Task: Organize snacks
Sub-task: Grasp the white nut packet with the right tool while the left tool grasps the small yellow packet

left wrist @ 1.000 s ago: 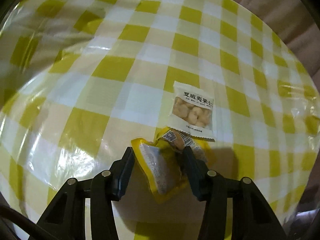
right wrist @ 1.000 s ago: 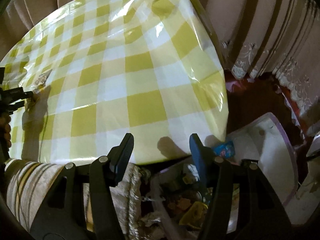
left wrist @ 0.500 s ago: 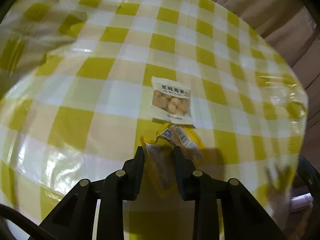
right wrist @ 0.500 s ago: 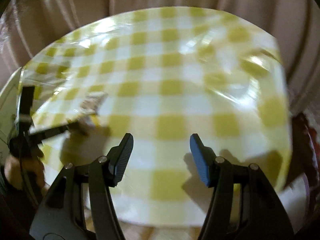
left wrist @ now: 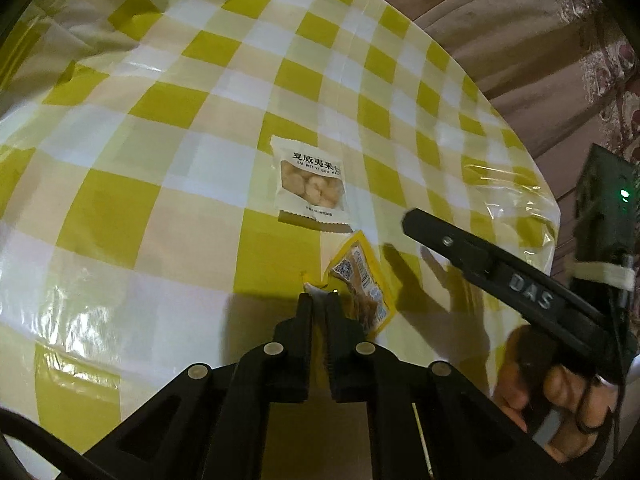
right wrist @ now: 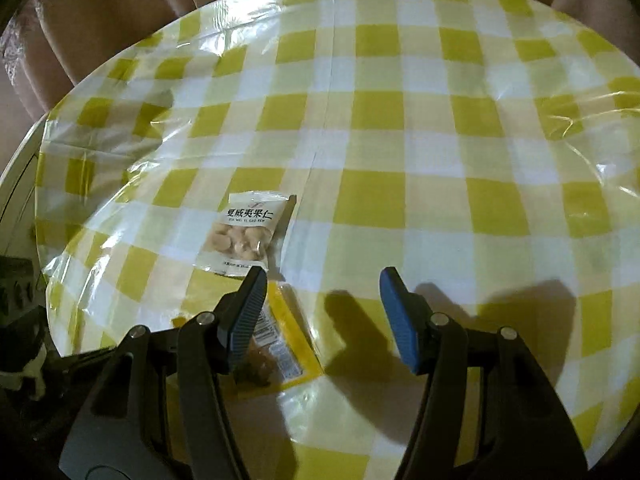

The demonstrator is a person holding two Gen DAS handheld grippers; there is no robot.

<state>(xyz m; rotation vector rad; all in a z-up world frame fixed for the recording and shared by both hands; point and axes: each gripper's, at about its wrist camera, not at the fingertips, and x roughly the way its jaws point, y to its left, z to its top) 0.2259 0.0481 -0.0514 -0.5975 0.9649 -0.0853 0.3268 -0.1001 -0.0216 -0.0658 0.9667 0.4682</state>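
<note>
The yellow snack packet [left wrist: 362, 280] lies on the worktop [left wrist: 168, 128] at the tip of the left claw [left wrist: 319, 300], which has just been closing and now pinches the packet's near edge. Just beyond that claw lies a white nut packet [left wrist: 310, 182], flat and almost touching the yellow one. The right claw [right wrist: 322, 280] hangs released over the checked cloth, its left finger above the yellow packet, nothing between the blue pads [right wrist: 394, 312]. Seen from the left claw, a hand [left wrist: 560, 396] holding the right claw stands to the right. Curtains [right wrist: 100, 8] hang behind the worktop.
</note>
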